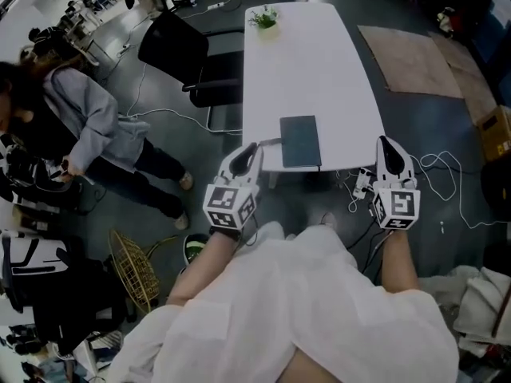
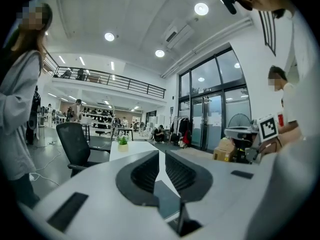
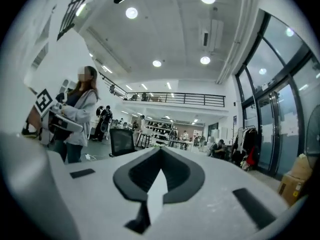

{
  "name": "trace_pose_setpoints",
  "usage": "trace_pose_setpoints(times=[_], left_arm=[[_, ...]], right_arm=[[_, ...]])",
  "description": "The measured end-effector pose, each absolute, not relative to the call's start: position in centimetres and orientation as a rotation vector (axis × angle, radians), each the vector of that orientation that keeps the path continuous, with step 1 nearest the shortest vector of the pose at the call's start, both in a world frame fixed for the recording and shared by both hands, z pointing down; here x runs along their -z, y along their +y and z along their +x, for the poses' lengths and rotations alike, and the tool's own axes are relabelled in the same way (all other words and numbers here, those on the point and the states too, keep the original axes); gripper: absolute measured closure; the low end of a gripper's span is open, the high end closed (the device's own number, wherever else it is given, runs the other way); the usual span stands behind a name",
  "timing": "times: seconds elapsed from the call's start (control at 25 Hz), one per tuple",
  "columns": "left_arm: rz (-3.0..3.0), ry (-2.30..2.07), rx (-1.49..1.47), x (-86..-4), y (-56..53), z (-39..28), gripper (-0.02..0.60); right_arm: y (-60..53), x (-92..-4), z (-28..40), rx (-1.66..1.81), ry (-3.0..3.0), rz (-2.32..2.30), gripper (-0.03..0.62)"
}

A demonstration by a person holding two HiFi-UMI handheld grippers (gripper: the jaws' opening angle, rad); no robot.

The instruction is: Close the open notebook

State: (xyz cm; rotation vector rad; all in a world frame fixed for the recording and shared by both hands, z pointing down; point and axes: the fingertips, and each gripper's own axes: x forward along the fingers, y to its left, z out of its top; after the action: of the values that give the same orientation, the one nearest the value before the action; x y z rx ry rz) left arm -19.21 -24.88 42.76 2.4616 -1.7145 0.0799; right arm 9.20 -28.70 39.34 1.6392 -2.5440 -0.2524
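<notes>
Closed notebook (image 1: pixel 300 141) at white table's (image 1: pixel 319 70) near edge; left gripper (image 1: pixel 251 149), jaws slightly apart, hides the corner; right gripper (image 1: pixel 386 144) pinched together, empty.

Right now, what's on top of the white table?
A closed dark notebook lies near the near edge of the table, and a small potted plant stands at the far end. Whatever the notebook covers cannot be seen.
</notes>
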Motion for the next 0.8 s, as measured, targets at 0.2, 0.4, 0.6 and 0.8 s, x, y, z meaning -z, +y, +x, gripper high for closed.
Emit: trace_pose_setpoints(times=[0.2, 0.4, 0.6, 0.8], left_arm=[[2.469, -1.709, -0.082, -42.7, -24.8, -18.8, 0.545], [2.471, -1.71, -0.076, -42.6, -24.6, -18.4, 0.545], [2.47, -1.716, -0.066, -42.3, -24.7, -18.3, 0.545], [2.466, -1.717, -0.064, -42.3, -24.6, -18.1, 0.545]], right_arm=[[-28.7, -40.4, 9.1, 0.058, -2.565, 1.698, 0.594], [-28.4, -40.4, 8.3, 0.052, -2.583, 1.667, 0.594], [-28.6, -39.9, 8.1, 0.083, -2.59, 1.654, 0.594], [-28.7, -40.0, 8.2, 0.061, -2.592, 1.642, 0.594]])
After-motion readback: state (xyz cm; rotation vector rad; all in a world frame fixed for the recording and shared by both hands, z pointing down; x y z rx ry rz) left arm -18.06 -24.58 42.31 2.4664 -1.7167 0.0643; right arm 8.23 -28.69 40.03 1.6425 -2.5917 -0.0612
